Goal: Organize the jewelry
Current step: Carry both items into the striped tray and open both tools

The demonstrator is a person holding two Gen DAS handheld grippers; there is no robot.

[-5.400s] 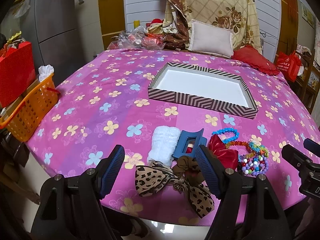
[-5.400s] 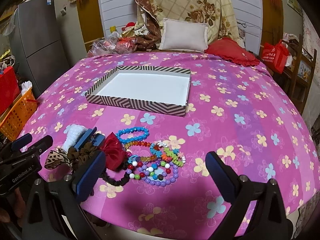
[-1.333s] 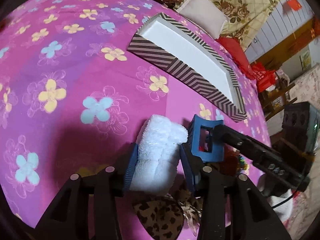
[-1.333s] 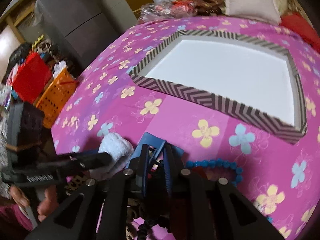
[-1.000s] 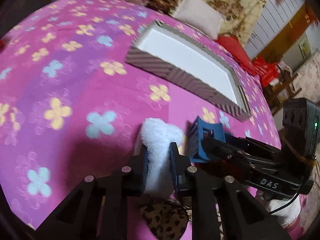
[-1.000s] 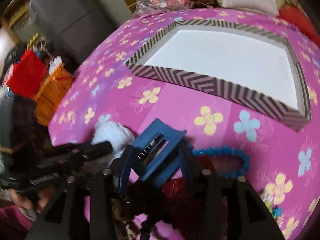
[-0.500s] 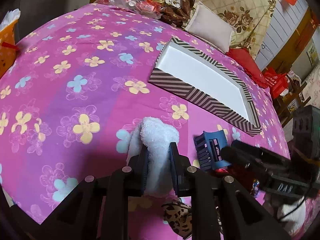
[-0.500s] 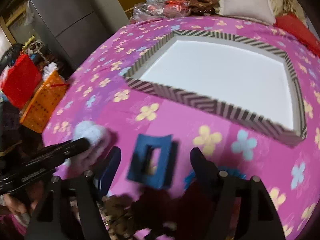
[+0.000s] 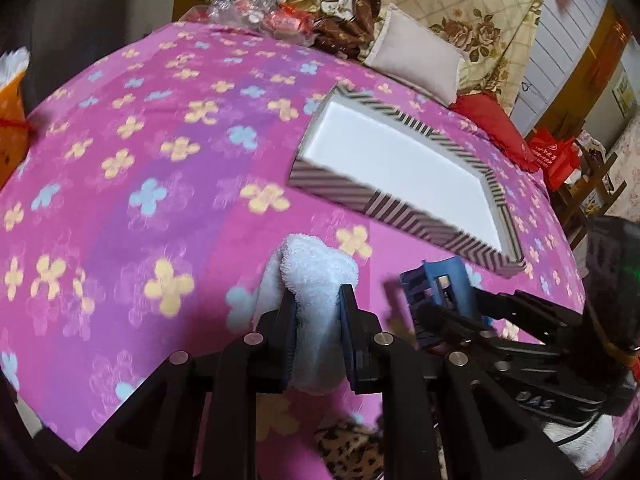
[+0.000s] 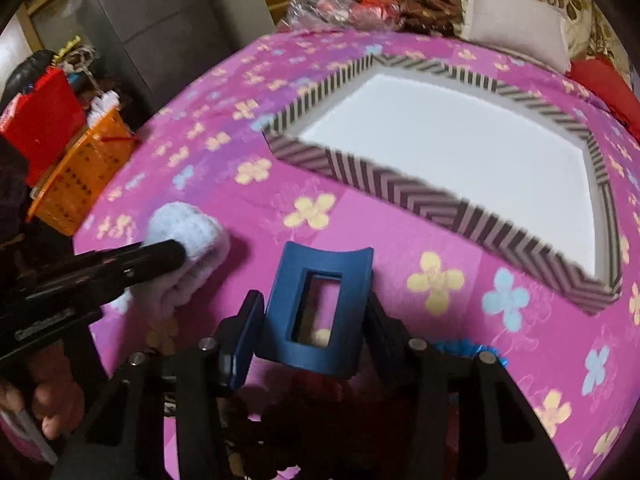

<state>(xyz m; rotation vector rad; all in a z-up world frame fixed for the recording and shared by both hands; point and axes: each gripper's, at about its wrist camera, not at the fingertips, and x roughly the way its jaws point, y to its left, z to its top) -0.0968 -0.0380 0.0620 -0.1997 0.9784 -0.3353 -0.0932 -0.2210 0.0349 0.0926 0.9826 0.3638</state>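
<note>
Both fluffy white scrunchie (image 9: 316, 280) and blue hair claw (image 10: 320, 304) have come up off the pink flowered cloth (image 9: 120, 184). Left gripper (image 9: 318, 328) tilts down and squeezes the scrunchie. Right gripper (image 10: 312, 332), jaws just closing, pinches the claw's sides, short of the striped box (image 10: 400, 188)
</note>
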